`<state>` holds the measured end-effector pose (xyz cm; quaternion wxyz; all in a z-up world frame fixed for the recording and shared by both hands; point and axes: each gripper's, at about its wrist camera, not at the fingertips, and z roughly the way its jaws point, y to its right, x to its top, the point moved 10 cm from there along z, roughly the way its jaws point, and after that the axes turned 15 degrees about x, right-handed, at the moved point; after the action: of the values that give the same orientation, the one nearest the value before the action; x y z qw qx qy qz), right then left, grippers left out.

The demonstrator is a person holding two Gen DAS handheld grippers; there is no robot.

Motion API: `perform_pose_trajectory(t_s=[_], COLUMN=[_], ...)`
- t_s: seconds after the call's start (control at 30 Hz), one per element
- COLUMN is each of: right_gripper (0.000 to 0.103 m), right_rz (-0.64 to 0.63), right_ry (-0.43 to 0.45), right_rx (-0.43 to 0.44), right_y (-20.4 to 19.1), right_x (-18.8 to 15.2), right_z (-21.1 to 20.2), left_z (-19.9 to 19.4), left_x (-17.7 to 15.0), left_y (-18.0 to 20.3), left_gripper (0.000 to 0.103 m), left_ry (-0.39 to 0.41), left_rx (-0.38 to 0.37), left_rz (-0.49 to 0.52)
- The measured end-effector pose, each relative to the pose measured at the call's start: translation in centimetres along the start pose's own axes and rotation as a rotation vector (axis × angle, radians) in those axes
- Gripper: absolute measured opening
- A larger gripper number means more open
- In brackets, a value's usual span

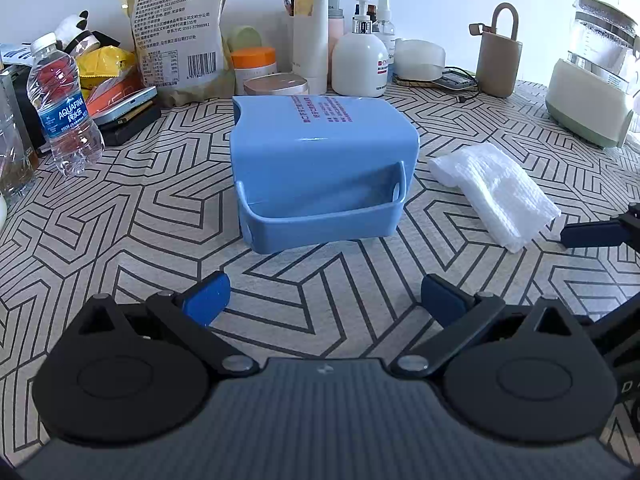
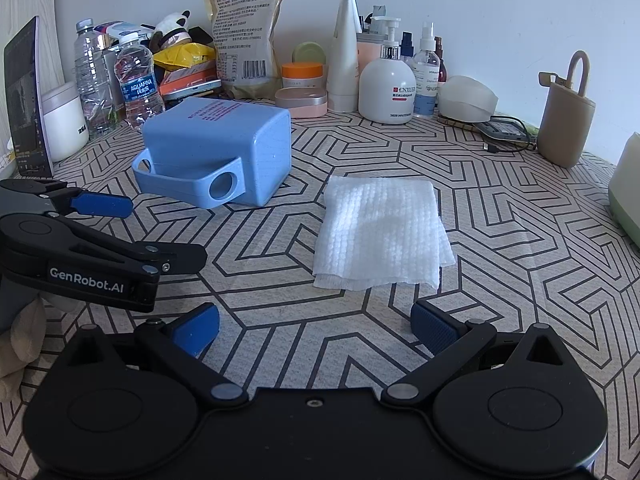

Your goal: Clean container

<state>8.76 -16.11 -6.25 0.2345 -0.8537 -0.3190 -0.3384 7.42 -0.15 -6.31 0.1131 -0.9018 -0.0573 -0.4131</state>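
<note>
— Where's the container?
— Blue container (image 1: 320, 168) lies on its side, centre frame, on the bench (image 1: 160, 220); cloth (image 2: 380, 232) beside it.
— Fingers?
— My left gripper (image 1: 324, 300) and right gripper (image 2: 316, 328) both gape, empty.

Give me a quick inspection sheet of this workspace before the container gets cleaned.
Surface: patterned table mat, flat.
Job's things: blue container lying on its side; folded white cloth beside it, apart, untouched.
Clutter: water bottle, snack bag, pump bottle and jars along the wall.
Grippers: left gripper open, facing the container; right gripper open, short of the cloth.
Cables: black cable near the back.
Surroundings: white wall.
</note>
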Motion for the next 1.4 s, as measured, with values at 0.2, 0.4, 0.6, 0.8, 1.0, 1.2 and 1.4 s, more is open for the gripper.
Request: perform_pose_trajectory(t_s=[0.2, 0.4, 0.6, 0.8, 1.0, 1.2, 1.4], right_gripper=[0.103, 0.103, 0.103, 0.103, 0.103, 0.071, 0.063], right_rz=[-0.001, 0.001, 0.001, 0.021, 0.005, 0.012, 0.096], right_ry=[0.0, 0.001, -0.002, -0.017, 0.112, 0.108, 0.097], right_rx=[0.0, 0.0, -0.001, -0.047, -0.067, -0.049, -0.003], right_y=[0.0, -0.1, -0.1, 0.8, 2.0, 4.1, 6.2], right_x=[0.0, 0.0, 0.0, 0.7, 4.4, 6.1, 6.0], right_z=[0.0, 0.0, 0.1, -0.4, -3.4, -1.9, -0.1], left_z=[0.0, 0.0, 0.0, -0.4, -4.4, -4.1, -1.4], left_x=[0.0, 0.0, 0.0, 0.4, 3.9, 6.3, 6.9], left_y=[0.0, 0.0, 0.1, -0.1, -2.3, -2.7, -2.0], left_gripper=[0.103, 0.103, 0.103, 0.103, 0.103, 0.103, 0.103], left_ry=[0.0, 0.0, 0.001, 0.018, 0.177, 0.158, 0.173], left_rx=[0.0, 0.0, -0.002, -0.045, -0.125, -0.089, -0.111], left_rz=[0.0, 0.0, 0.002, -0.017, -0.089, -0.027, 0.1])
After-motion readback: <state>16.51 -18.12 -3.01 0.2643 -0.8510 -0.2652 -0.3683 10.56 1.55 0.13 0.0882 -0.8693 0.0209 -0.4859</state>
